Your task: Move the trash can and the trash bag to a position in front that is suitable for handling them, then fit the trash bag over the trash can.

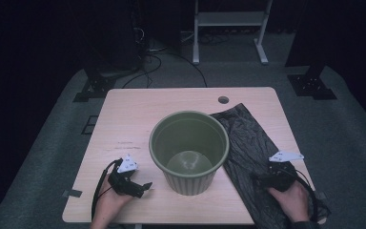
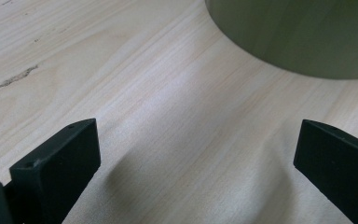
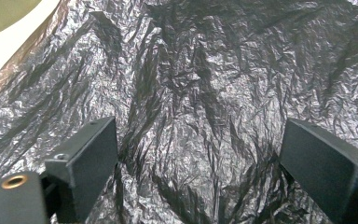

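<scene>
Wooden table (image 1: 124,119) carries a black plastic bag (image 1: 248,143) laid flat on its right side, long axis running from the far middle toward the near right corner, near end seemingly hanging over the edge, hard to tell in the dim high view. Green bucket (image 1: 189,148) stands upright mid-table, mouth up, touching the bag's left edge. Right gripper (image 1: 262,179) sits over the bag's near part; the right gripper view adds crinkled film (image 3: 200,93) under jaws spread wide, nothing pinched. Left gripper (image 1: 143,187) rests near-left on bare wood; the left gripper view shows spread empty jaws pointing at the bucket wall (image 2: 298,32).
</scene>
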